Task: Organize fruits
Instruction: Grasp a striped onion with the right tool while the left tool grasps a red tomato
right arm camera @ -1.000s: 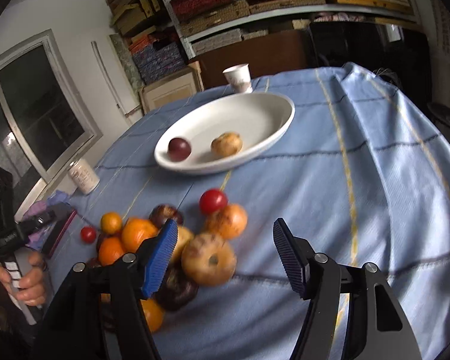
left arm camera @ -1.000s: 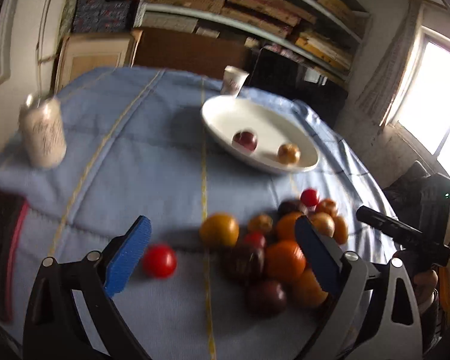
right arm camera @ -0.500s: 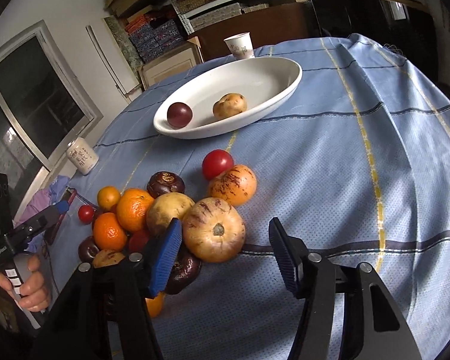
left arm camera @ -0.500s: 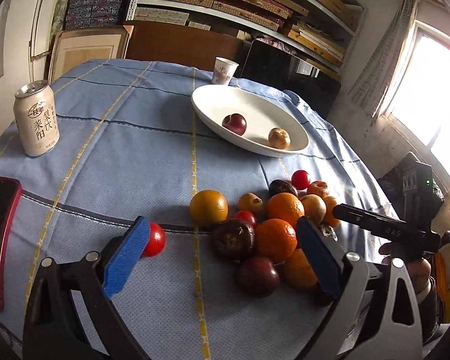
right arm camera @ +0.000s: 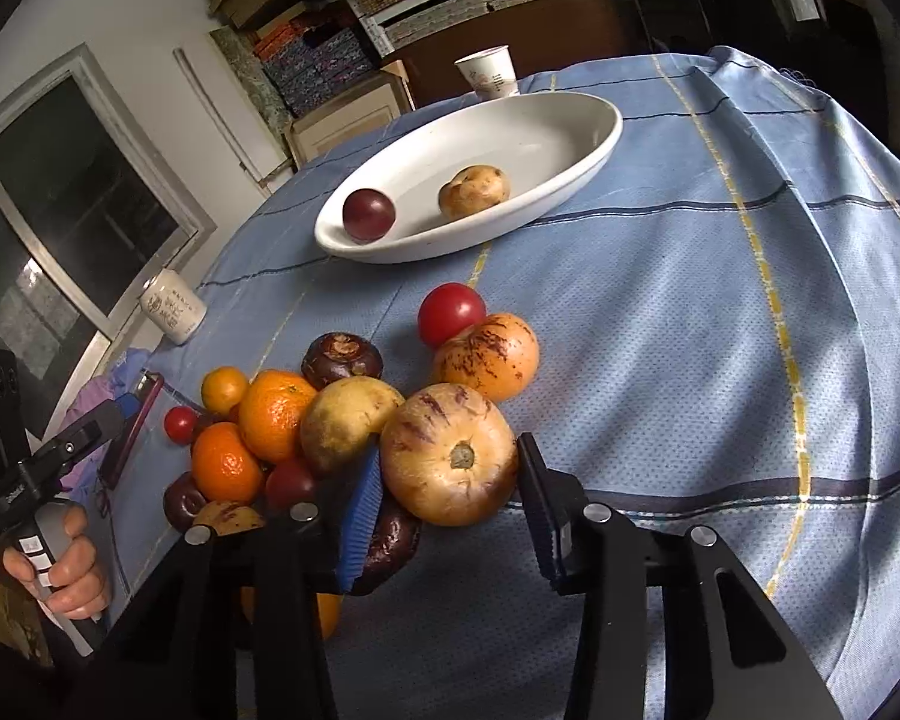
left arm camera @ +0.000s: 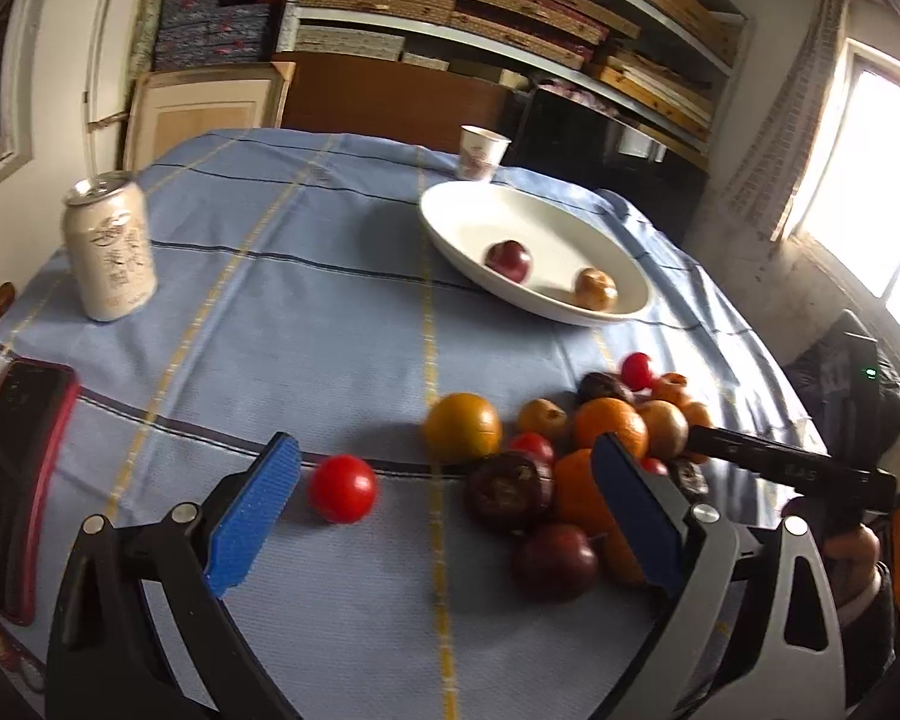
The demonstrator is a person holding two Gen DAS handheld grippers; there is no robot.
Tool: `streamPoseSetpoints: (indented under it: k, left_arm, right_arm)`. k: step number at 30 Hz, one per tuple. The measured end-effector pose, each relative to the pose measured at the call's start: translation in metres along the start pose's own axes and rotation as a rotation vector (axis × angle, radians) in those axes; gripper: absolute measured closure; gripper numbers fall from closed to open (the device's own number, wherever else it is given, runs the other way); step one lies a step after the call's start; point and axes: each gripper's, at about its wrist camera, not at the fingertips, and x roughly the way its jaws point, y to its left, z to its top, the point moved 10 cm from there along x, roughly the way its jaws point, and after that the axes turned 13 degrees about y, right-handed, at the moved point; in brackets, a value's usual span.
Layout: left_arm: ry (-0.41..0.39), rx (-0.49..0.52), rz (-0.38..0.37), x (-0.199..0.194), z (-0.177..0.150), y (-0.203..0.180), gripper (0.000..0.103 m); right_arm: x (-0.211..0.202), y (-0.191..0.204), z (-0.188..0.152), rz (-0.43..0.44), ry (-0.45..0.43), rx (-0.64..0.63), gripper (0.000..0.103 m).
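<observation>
A pile of fruit lies on the blue tablecloth: oranges, dark purple fruits, red tomatoes and striped yellow melons. My right gripper has its pads on both sides of a striped yellow melon, touching or nearly touching it. My left gripper is open and empty above the cloth; a lone red tomato lies by its left pad. The white oval bowl holds a dark red fruit and a yellow-brown fruit.
A drink can stands at the left. A red-cased phone lies at the near left edge. A paper cup stands behind the bowl. Shelves and a cabinet stand beyond the table.
My right gripper has moved forward and narrowed until its pads flank the striped melon. My left gripper has shifted a little over the cloth and stays open.
</observation>
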Motion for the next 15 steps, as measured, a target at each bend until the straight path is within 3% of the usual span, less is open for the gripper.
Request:
streamPoseSetpoints:
  k: [3, 5, 8, 15]
  left_arm:
    - [0.010, -0.019, 0.019, 0.003, 0.000, 0.010, 0.013]
    - [0.040, -0.018, 0.014, 0.009, -0.002, 0.013, 0.035]
    - [0.076, -0.008, 0.043, 0.018, -0.006, 0.018, 0.048]
    - [0.122, -0.034, 0.078, 0.030, -0.012, 0.030, 0.055]
  right_arm:
    - [-0.002, -0.005, 0.000, 0.004, -0.006, 0.027, 0.058]
    - [-0.002, -0.007, 0.000, -0.002, -0.004, 0.031, 0.058]
    - [-0.002, -0.008, 0.000, -0.002, -0.004, 0.031, 0.058]
    - [-0.001, -0.008, 0.000, -0.001, -0.004, 0.032, 0.058]
